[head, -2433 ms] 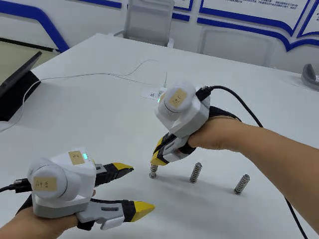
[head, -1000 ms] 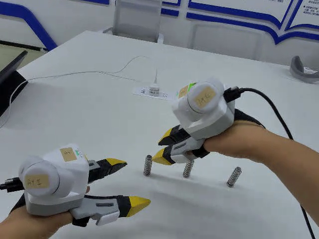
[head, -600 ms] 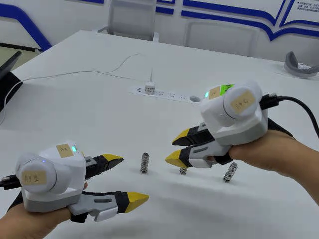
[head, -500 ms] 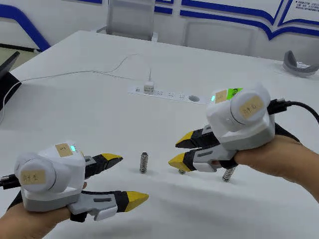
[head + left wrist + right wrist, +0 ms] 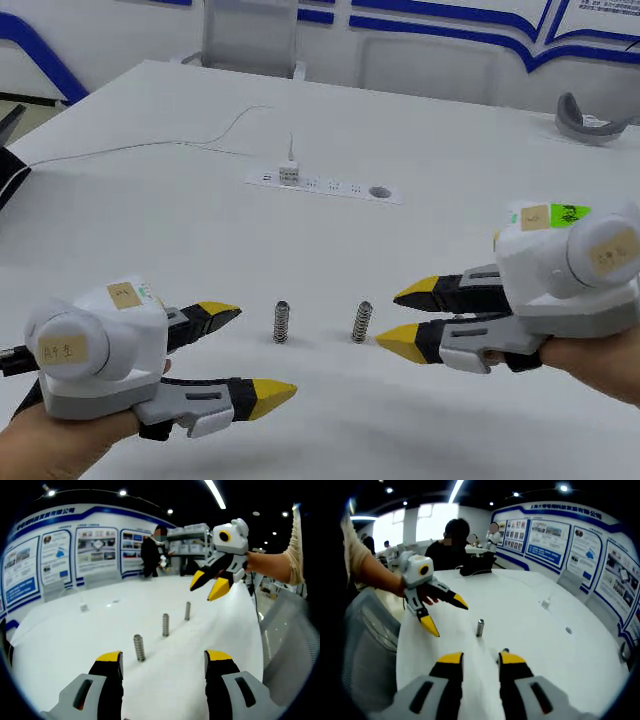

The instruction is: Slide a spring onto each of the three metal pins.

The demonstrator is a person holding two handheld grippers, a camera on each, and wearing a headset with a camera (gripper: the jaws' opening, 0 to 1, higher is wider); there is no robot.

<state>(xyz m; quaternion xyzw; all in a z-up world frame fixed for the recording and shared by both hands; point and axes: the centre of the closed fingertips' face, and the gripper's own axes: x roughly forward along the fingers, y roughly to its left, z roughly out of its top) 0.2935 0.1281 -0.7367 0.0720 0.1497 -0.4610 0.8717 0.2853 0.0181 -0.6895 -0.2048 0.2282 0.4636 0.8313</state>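
Upright in a row on the white tabletop (image 5: 200, 200): 3 springs (image 5: 138, 647), each apparently seated over 1 of the metal pins; near, middle and far in the left gripper view. In the head view, 2 of them between the grippers, just ahead of the tips.

Wide open and empty, the left gripper (image 5: 250, 350), aimed toward the nearest spring but apart from it. Also parted and empty, though narrower, the right gripper (image 5: 400, 317), with 1 spring just beyond its tips in its own view. The pins mostly hidden inside the coils; seating depth too small to judge.

Probably light, thin wire coils: firm enough sideways for a pinch, soft along the length, apt to roll or jump away under a hard squeeze. Best taken across the middle of the coil with gentle pressure, axis kept upright, lower end left free for the pin. Pins likely rigid but slender; better spared any side knocks. By the look of things, all 3 loaded.
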